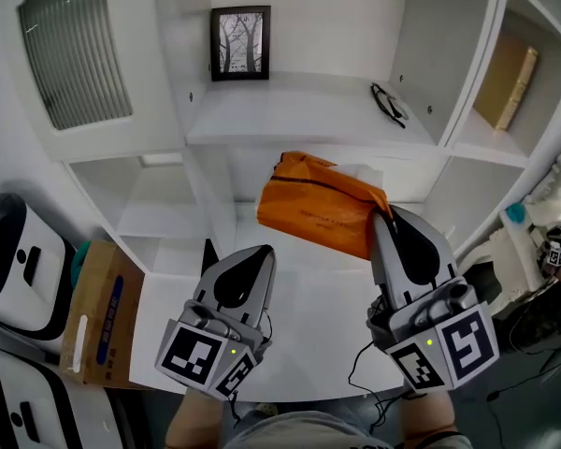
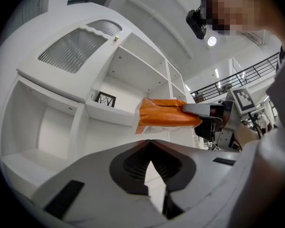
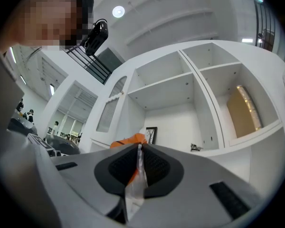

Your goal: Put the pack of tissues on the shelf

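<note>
Nearest, low and short of the shelf (image 1: 299, 124): left gripper (image 1: 259, 253), jaws pressed together on nothing, no part in carrying.

Beside it, closer to the shelf: right gripper (image 1: 385, 215), jaws nipped tight on a thin clear edge of the wrapper, not on the body of the pack (image 1: 323, 204).

Pack itself: orange, in the air just in front of the shelf's front edge, about level with the board, sticking out leftward from the jaws, not yet over the shelf.

Likely trouble from here:
- Slipping or tearing free, since the whole weight hangs from that film edge; any jerk or swing on the way in could pull it out, with a drop to the lower surface below the shelf.
- Catching on the shelf's front lip, judging by the height; a push forward without more lift could jam the far end under the board and lever the pack out of the grip.
- Sagging or twisting at the unsupported end, hence a tilted landing half off the shelf.

Farther in, at the shelf's back: frame (image 1: 240, 43) upright against the wall, open to a knock from too deep a push. Toward the shelf's right end: glasses (image 1: 389, 103), at risk from a placement too far right.
</note>
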Demonstrator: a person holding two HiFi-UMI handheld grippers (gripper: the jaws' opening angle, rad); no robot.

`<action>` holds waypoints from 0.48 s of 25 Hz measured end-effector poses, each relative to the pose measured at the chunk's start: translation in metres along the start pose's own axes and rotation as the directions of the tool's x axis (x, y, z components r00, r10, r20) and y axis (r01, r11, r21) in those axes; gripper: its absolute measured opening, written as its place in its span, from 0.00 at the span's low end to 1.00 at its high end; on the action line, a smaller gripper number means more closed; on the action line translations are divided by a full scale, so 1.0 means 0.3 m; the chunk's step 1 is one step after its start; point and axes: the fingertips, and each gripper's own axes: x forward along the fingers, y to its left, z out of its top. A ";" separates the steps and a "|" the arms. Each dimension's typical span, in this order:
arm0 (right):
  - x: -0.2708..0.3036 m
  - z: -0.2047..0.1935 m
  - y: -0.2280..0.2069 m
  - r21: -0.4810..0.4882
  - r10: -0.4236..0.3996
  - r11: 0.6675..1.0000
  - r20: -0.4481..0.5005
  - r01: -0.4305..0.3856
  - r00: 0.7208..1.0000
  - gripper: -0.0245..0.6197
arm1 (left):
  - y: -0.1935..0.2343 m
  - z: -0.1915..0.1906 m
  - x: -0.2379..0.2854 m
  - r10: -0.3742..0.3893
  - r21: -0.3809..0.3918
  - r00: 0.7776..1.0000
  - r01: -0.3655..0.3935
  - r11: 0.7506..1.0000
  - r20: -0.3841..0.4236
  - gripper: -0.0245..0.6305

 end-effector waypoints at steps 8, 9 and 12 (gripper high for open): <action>0.066 0.101 -0.063 -0.032 0.011 0.999 0.040 -0.010 0.999 0.08 | 0.023 0.039 0.047 0.024 0.017 1.000 -0.024 1.000 -0.005 0.10; 0.068 0.109 -0.064 -0.037 0.012 0.999 0.048 -0.010 0.999 0.08 | 0.025 0.039 0.043 0.027 0.019 1.000 -0.027 0.999 -0.003 0.10; 0.072 0.127 -0.065 -0.044 0.013 0.999 0.069 -0.010 0.998 0.08 | 0.033 0.034 0.031 0.037 0.027 0.999 -0.037 0.999 0.000 0.10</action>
